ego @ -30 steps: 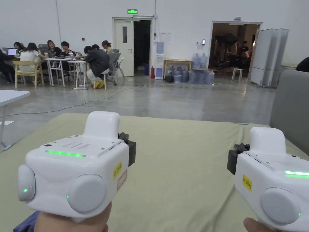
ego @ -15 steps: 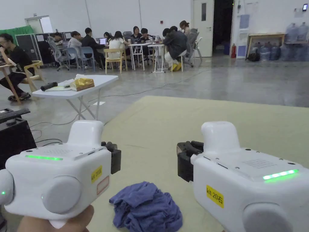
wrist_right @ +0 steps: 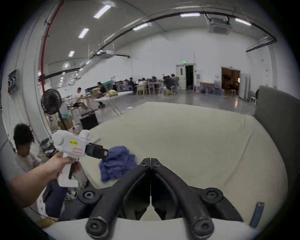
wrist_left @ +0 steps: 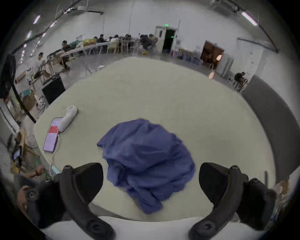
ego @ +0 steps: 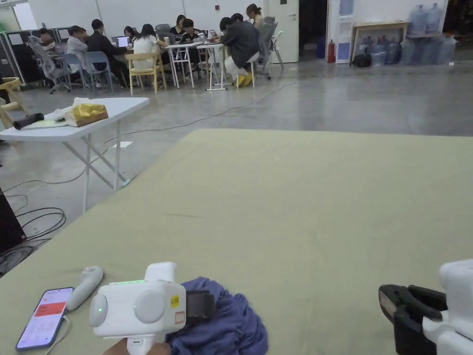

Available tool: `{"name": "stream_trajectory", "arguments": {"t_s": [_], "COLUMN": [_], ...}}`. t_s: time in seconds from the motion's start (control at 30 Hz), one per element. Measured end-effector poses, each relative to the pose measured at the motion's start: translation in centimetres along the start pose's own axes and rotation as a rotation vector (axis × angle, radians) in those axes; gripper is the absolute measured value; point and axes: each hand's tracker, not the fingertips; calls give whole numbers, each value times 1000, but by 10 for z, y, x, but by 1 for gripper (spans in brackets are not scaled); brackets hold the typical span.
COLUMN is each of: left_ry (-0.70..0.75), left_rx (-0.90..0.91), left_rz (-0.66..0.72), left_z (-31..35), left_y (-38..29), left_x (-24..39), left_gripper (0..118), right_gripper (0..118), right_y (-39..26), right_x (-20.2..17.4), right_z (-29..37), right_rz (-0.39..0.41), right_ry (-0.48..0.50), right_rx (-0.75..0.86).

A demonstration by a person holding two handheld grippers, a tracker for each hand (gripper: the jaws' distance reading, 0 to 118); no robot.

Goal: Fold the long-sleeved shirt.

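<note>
The blue shirt lies crumpled, soft and light, near the bed's front-left corner, best pinched at a loose outer edge by the wide-open, empty left gripper; the right gripper is closed, empty.

Place: big indoor hall, workshop/lab type
Floor: polished concrete floor
Ceiling: strip lights
People: group at folding tables
Extras: water jugs, standing fan
</note>
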Motion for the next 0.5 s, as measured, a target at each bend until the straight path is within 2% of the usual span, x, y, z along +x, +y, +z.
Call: {"name": "stream_trajectory", "arguments": {"t_s": [0.03,0.07,0.1,0.17,0.27,0.4,0.43,0.47,0.5], "left_ry": [21,72,140,171,148,-66,-96,-83,-85], "left_rx": [-28,-69,-117,-147,-124,-13,33,168,223], "left_rz": [-19,-42,-82,-195,-162,0,-17,-95,-151], "left_z": [-21,-36,-52,-66,-52,24,35,61,91], "left_y": [1,2,2,-1,6,50,72,92,109], "left_x": [-1,-1,1,12,19,18,18,27,41], "left_gripper": [59,59,49,8,4,3,3,3,2], "right_gripper": [0,0,0,0,0,0,0,0,0], "right_y": [-3,-7,-11,-21,-30,-29,-26,-23,-18], "right_x": [6,11,17,25,37,50,52,54,56], "right_z": [-2,-3,-6,-4,-3,11,15,20,24], "right_rz": [-12,-22,-36,-57,-97,-156,-166,-173,-179], "right_ry": [-16,-33,-55,-66,-92,-116,-116,-113,-109], "right_rx": [-11,-22,-38,-64,-76,-51,-36,-17,7]}}
